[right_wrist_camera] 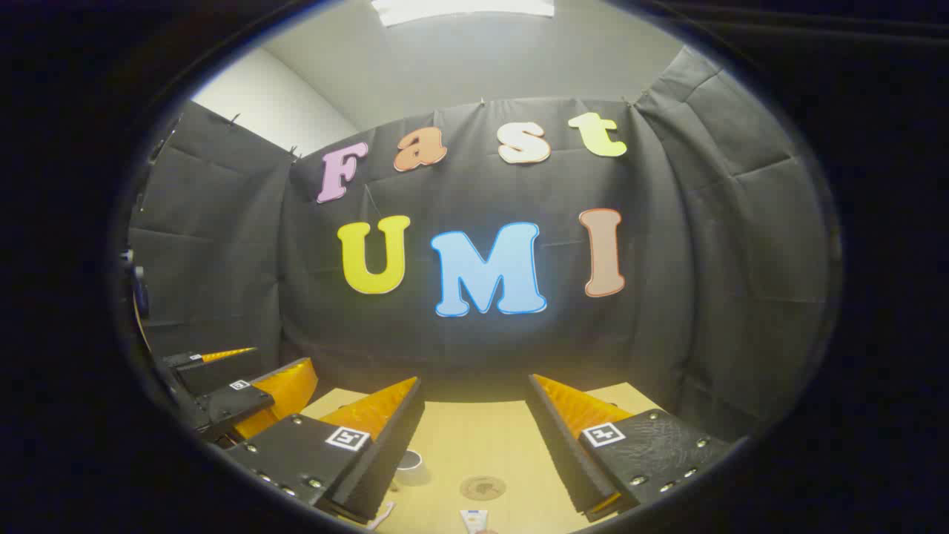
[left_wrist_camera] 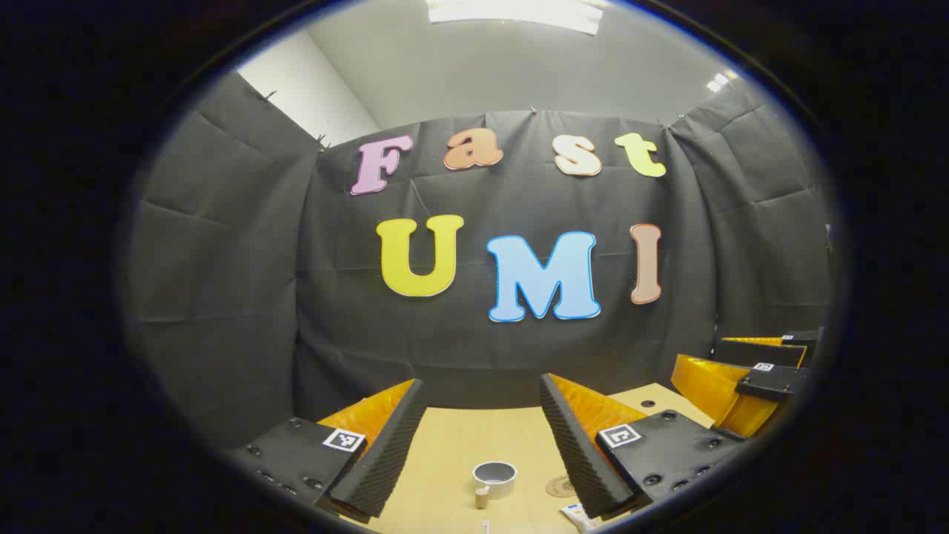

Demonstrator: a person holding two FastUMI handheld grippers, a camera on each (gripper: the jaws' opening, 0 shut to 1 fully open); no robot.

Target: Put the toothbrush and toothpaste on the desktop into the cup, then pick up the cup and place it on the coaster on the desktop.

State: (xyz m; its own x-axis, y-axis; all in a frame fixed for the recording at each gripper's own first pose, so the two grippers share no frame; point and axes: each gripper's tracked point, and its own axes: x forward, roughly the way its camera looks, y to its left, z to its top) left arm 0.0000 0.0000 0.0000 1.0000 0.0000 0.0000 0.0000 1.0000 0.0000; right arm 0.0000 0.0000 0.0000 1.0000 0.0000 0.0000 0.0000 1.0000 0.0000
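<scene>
Toothpaste [right_wrist_camera: 474, 521] is seen lying flat at the near edge of the tabletop [right_wrist_camera: 474, 437] in the right gripper view, cut off by the lower rim, with the round coaster [right_wrist_camera: 483, 487] just beyond it. The cup [left_wrist_camera: 494, 479], pale and open-topped, is shown upright in the left gripper view, between the fingers of the left claw [left_wrist_camera: 482, 430], with its handle turned toward the camera. A small white tip, possibly the toothbrush [left_wrist_camera: 485, 526], is glimpsed just in front of the cup; what it is cannot be told for certain. In the left gripper view the coaster is placed to the right of the cup, partly hidden by the right finger, and the toothpaste is caught as a white corner under that finger. In the right gripper view the cup is half hidden behind the left finger of the right claw [right_wrist_camera: 474, 430]. Both claws are held wide open above the tabletop, gripping nothing, with bare wood between their fingers. Each claw is seen side on from the other's camera, near the tabletop's side edge. The far edge of the tabletop is met by the black cloth wall [right_wrist_camera: 474, 348].
</scene>
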